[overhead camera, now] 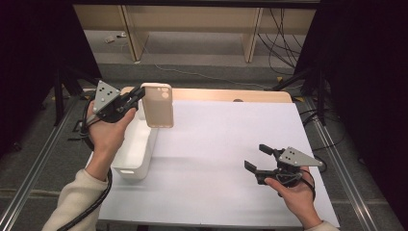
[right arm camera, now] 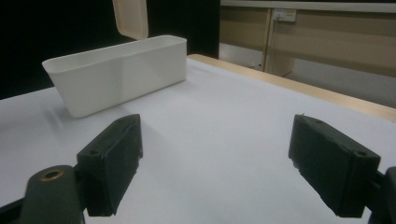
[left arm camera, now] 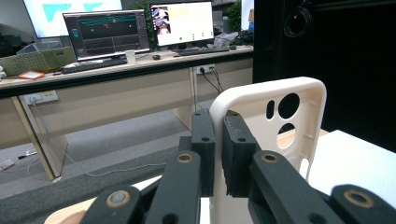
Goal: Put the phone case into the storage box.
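Left gripper [overhead camera: 139,93]: fingers [left arm camera: 204,140] closed almost fully, clamped on one long edge of a beige phone case [overhead camera: 158,104]. The thin wall of the case sits pinched between the pads, as the left gripper view shows. The case is held clear of the worktop [overhead camera: 226,144], in the air above the far end of the white bin [overhead camera: 136,150].

Case orientation: long axis runs away from the person in the high view, camera cut-outs [left arm camera: 284,108] at the far end. In the left gripper view it stands on edge with the open inner side toward the camera and extends to the right of the fingers. Its lower end hangs just over the bin rim in the right gripper view [right arm camera: 130,17].

Bin: long, narrow, open-topped, at the left edge of the worktop, its long axis roughly parallel to that of the case. It lies directly below and slightly nearer the person than the fingers.

Judgement: the coming move is a lowering into the bin; the axes already roughly agree, so little turning seems needed.

Right gripper [overhead camera: 260,159]: fingers [right arm camera: 112,158] spread wide, holding nothing, low over the bare worktop, well apart from bin and case. The left hand is the nearer one by far.
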